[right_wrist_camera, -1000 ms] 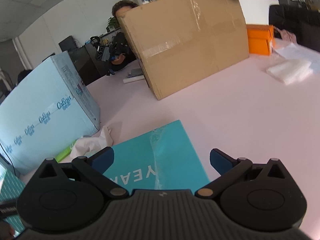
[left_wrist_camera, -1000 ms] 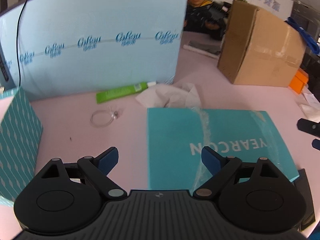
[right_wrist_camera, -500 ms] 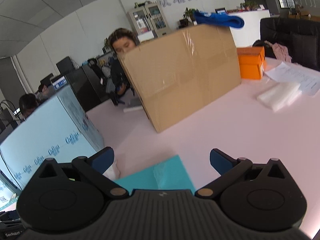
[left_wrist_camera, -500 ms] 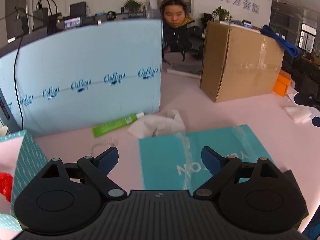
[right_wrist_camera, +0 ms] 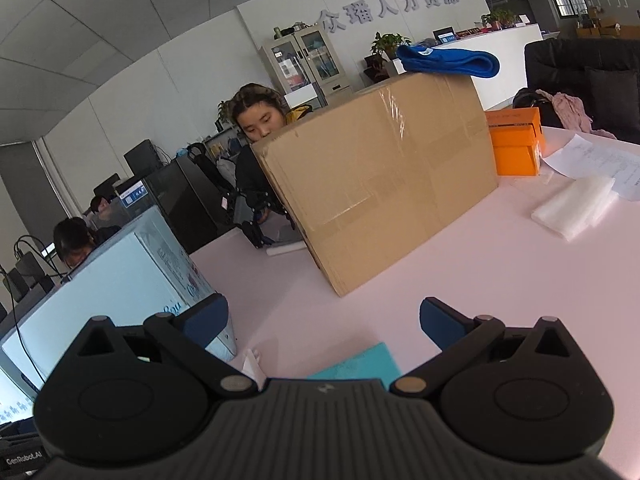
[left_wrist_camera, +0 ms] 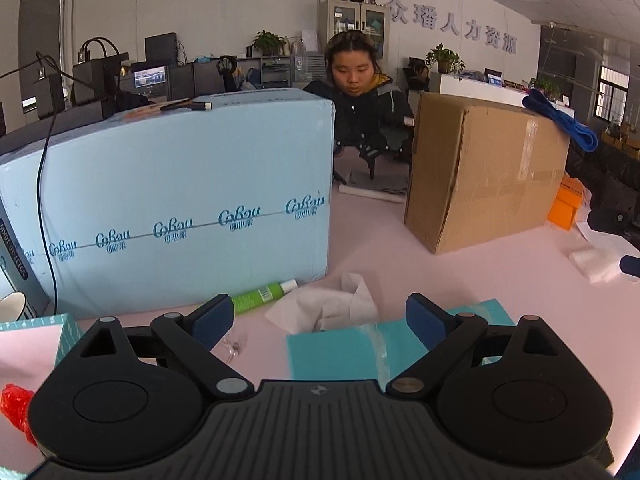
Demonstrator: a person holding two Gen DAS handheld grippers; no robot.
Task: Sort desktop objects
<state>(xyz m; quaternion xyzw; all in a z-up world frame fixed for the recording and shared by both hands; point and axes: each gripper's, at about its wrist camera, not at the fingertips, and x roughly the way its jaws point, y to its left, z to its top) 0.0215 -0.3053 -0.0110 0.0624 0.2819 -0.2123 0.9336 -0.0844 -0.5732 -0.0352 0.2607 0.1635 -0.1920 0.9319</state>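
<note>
Patterned box (left_wrist_camera: 32, 344): near left, red item inside.
Left gripper (left_wrist_camera: 320, 322): now raised off worktop (left_wrist_camera: 500, 276); wide and opening, nothing between pads.
Green tube (left_wrist_camera: 260, 296): unmoved, beside crumpled tissue (left_wrist_camera: 324, 306).
Teal box (left_wrist_camera: 360, 352): flat, near centre.
Right gripper (right_wrist_camera: 322, 320): likewise raised, wide, empty.
Implication: no item held; sorting still pending.

my left gripper body (left_wrist_camera: 316, 420) hides the near end of the teal box (left_wrist_camera: 340, 352). the small clear thing (left_wrist_camera: 234, 347) on the worktop (left_wrist_camera: 460, 276) is too tiny to identify. the red object (left_wrist_camera: 16, 404) is cut off at the picture's edge.
</note>
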